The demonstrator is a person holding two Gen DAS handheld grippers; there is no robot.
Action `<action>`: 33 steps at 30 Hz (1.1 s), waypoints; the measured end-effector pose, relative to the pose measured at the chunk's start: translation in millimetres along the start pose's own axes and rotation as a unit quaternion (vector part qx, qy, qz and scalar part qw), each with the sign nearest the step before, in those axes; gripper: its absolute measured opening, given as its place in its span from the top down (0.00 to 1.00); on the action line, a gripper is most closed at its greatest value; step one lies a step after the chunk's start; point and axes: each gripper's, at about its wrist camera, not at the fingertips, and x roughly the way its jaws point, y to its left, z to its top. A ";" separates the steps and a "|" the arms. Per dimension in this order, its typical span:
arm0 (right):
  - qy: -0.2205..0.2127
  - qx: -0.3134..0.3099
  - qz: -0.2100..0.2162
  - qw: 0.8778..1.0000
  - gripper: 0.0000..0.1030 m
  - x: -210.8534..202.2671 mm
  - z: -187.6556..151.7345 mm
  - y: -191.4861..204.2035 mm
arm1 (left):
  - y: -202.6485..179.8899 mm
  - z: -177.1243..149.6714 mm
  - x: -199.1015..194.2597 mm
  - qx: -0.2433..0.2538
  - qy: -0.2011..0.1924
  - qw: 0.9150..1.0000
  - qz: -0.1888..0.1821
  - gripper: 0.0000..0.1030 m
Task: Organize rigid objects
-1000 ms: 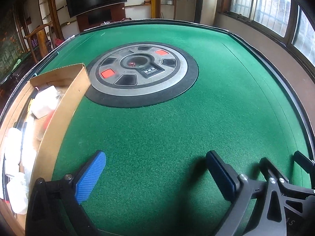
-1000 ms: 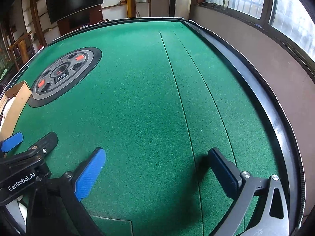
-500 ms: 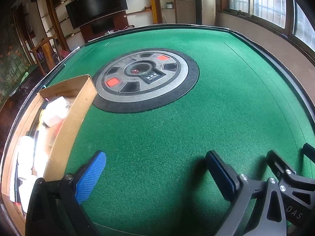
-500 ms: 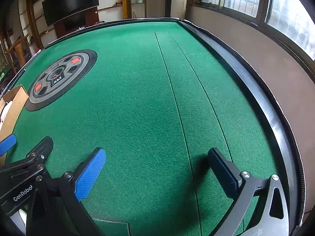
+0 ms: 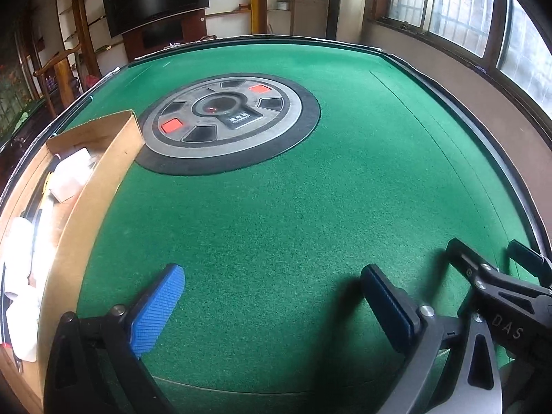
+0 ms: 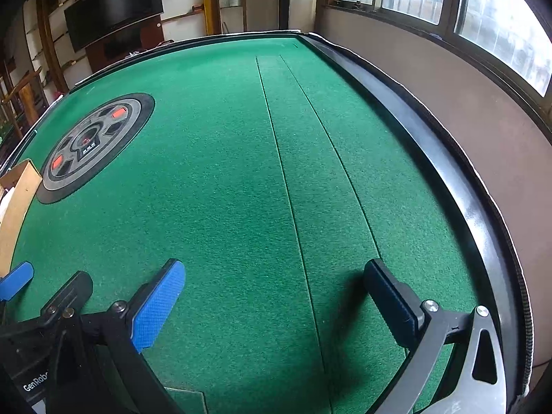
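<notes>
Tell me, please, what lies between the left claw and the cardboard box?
Only bare green felt, as the left wrist view shows. The open left claw hovers beside the cardboard box, whose near wall faces it; nothing stands on that stretch.

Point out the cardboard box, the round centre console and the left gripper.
cardboard box [image 5: 103, 186]: left wrist view, its right wall.
round centre console [image 5: 224, 117]: left wrist view, grey ring.
left gripper [image 5: 272, 305]: left wrist view, midway between fingertips.

left gripper [image 5: 272, 303] agape, right gripper [image 6: 276, 296] too (empty)

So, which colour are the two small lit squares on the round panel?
Red-orange squares, on the grey round panel; the left wrist view shows them best.
</notes>
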 end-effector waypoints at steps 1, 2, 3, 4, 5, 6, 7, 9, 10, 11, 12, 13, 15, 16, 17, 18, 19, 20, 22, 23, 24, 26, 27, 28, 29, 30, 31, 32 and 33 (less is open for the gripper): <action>0.000 0.000 0.000 1.000 0.00 0.0 -0.2 -0.8 | -0.3 0.0 -0.2 0.000 0.000 1.000 0.000 0.01; 0.000 0.000 0.000 1.000 0.00 0.0 -0.1 -0.8 | -0.7 -0.1 -0.5 0.000 0.000 1.000 0.000 0.01; 0.000 0.000 0.000 1.000 0.00 0.1 -0.2 -0.7 | -0.5 -0.3 -0.3 0.000 0.000 1.000 0.000 0.01; 0.000 0.000 0.000 1.000 0.00 0.0 -0.3 -0.6 | -0.6 -0.4 -0.3 0.000 0.000 1.000 0.000 0.01; 0.000 0.000 0.000 1.000 0.00 0.1 -0.3 -0.8 | -0.5 -0.3 -0.3 0.000 0.000 1.000 0.000 0.01; 0.000 0.000 0.000 1.000 0.00 0.1 -0.3 -0.9 | -0.4 -0.3 -0.4 0.000 0.000 1.000 0.000 0.01; 0.000 0.000 0.000 1.000 0.00 -0.1 -0.1 -0.9 | -0.3 -0.3 -0.5 0.000 0.000 1.000 0.000 0.01; 0.000 0.000 0.000 1.000 0.00 0.1 -0.3 -0.7 | -0.1 -0.3 -0.4 0.000 0.000 1.000 0.000 0.01; 0.000 0.000 0.000 1.000 0.00 0.1 -0.3 -0.8 | -0.4 -0.2 -0.6 0.000 0.000 1.000 0.000 0.01; 0.000 0.000 0.000 1.000 0.00 0.1 -0.3 -0.8 | 0.1 -0.4 -0.4 0.000 0.000 1.000 0.000 0.01; 0.000 0.000 0.000 1.000 0.00 0.1 -0.4 -0.7 | 0.2 -0.4 -0.5 0.000 0.000 1.000 0.000 0.01; 0.000 0.000 0.000 1.000 0.00 0.0 -0.4 -0.6 | 0.2 -0.4 -0.6 0.000 0.000 1.000 0.000 0.01; 0.000 0.000 0.000 1.000 0.00 0.0 -0.2 -1.4 | 0.4 -0.5 -0.5 0.000 0.000 1.000 0.000 0.01; 0.000 0.000 0.000 1.000 0.00 0.0 -0.2 -1.3 | 0.3 -0.3 -0.8 0.000 0.000 1.000 0.000 0.01; 0.000 0.000 0.000 1.000 0.00 -0.1 -0.2 -1.2 | 0.7 -0.4 -0.6 -0.001 0.000 1.000 0.000 0.01; 0.000 0.000 0.000 1.000 0.00 -0.3 -0.3 -1.1 | -0.1 -0.4 -0.4 -0.003 -0.001 1.000 0.001 0.01; 0.000 0.000 -0.001 1.000 0.00 -0.2 -0.2 -1.3 | -1.0 -0.4 -0.1 -0.006 -0.001 1.000 0.003 0.01; 0.000 0.001 -0.002 1.000 0.00 0.2 -0.1 -1.7 | -1.6 0.3 0.4 -0.011 -0.001 1.000 0.008 0.01; 0.000 0.006 -0.004 1.000 0.00 0.4 0.3 -3.1 | -2.2 2.6 2.1 -0.027 -0.001 0.999 0.019 0.01; 0.000 0.008 -0.006 1.000 0.00 0.6 0.3 -3.9 | -2.4 3.3 2.9 -0.031 -0.002 0.999 0.023 0.01; 0.000 0.010 -0.008 1.000 0.00 0.6 0.0 -4.3 | -2.7 4.3 3.4 -0.033 -0.001 0.999 0.024 0.01; 0.000 0.011 -0.008 1.000 0.00 0.6 -0.4 -4.5 | -2.7 4.1 3.3 -0.032 -0.001 0.999 0.024 0.01; 0.000 0.011 -0.008 1.000 0.00 0.3 -0.6 -4.8 | -2.7 4.2 3.4 -0.033 -0.001 0.999 0.024 0.01; 0.000 0.011 -0.008 1.000 0.00 0.3 -0.6 -4.8 | -3.0 4.3 3.4 -0.033 -0.001 0.999 0.024 0.01; 0.000 0.011 -0.008 1.000 0.00 0.2 -0.6 -4.8 | -2.6 4.1 3.3 -0.033 -0.001 0.999 0.024 0.01; 0.000 0.011 -0.008 1.000 0.00 0.3 -0.7 -4.7 | -2.5 4.2 3.3 -0.033 -0.001 0.999 0.024 0.01; 0.000 0.011 -0.008 1.000 0.00 0.3 -0.7 -4.7 | -2.8 4.2 3.2 -0.033 -0.001 0.999 0.024 0.01; 0.000 0.011 -0.008 1.000 0.00 0.3 -0.6 -4.8 | -2.6 4.2 3.2 -0.033 -0.001 0.999 0.024 0.01; 0.000 0.011 -0.008 1.000 0.00 0.3 -0.6 -4.8 | -3.1 4.3 3.2 -0.033 -0.001 0.999 0.024 0.01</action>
